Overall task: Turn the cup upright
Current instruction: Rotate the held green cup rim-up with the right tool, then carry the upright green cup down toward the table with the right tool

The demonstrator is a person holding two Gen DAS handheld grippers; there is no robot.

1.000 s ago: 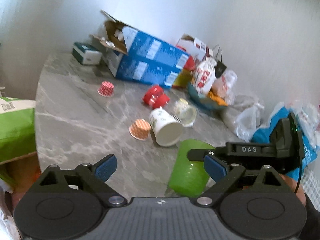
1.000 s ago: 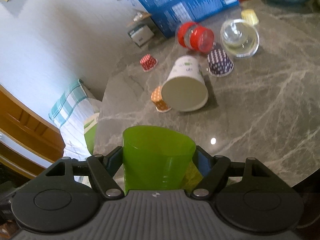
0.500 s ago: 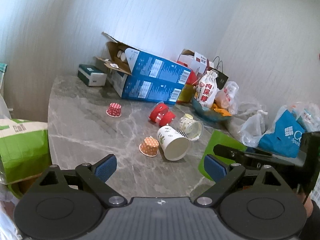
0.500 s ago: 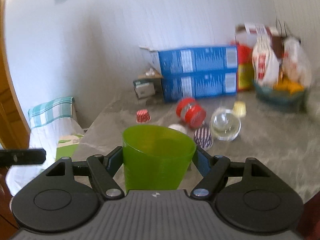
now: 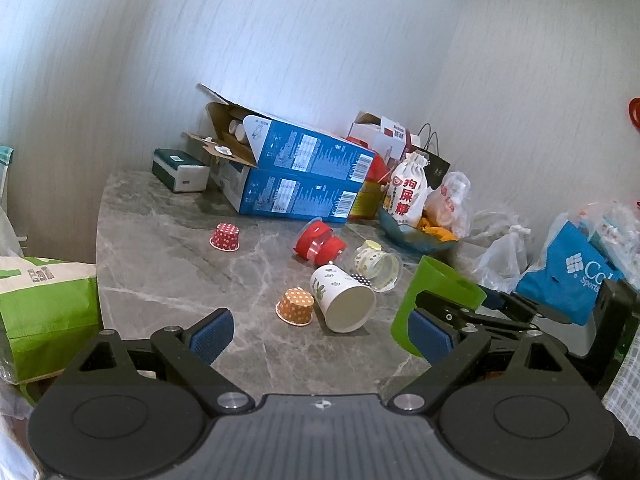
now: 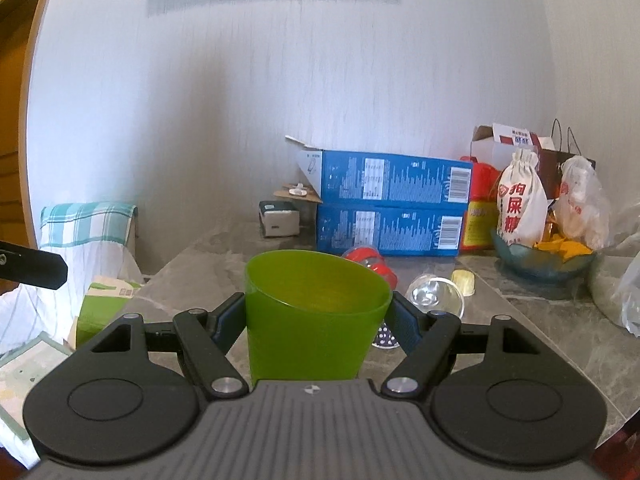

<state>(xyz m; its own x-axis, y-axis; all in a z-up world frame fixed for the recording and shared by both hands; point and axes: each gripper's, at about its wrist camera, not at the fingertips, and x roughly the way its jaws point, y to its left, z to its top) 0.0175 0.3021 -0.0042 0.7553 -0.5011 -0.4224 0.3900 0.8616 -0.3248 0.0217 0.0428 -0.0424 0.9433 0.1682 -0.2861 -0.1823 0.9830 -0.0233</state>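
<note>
- right wrist view: the right tongs [image 6: 316, 320] are clamped on the green cup [image 6: 312, 320], one blue pad pressed to each side of its wall, mouth facing up with a slight tilt.
- the green cup is held above the near edge of the grey marbled surface [image 6: 520, 340]; whether its base touches the surface cannot be told, since the tongs' body hides it.
- left wrist view: the left tongs [image 5: 320, 332] stand wide apart with nothing between the blue pads [image 5: 210, 334], hovering over the near part of the surface [image 5: 160, 264].
- in the same view the green cup [image 5: 436, 292] shows at the right, gripped by the right tongs [image 5: 460, 312], which reach in from the right side.
- a white paper cup [image 5: 344, 300] lies on its side mid-surface, its open mouth toward the camera, with an orange dotted cupcake liner [image 5: 296, 306] just beside it on the left.
- a clear plastic cup [image 5: 378, 264] lies on its side behind the paper cup, and a red-lidded jar [image 5: 318, 242] lies on its side further back.
- a red dotted cupcake liner [image 5: 225, 237] sits apart toward the left.
- two stacked blue boxes [image 5: 304, 180] stand along the wall at the back, with a white drawstring bag [image 5: 408, 196] and a blue-green bowl [image 5: 412, 236] to their right.
- a green and white bag [image 5: 44, 300] sits off the left edge of the surface.
</note>
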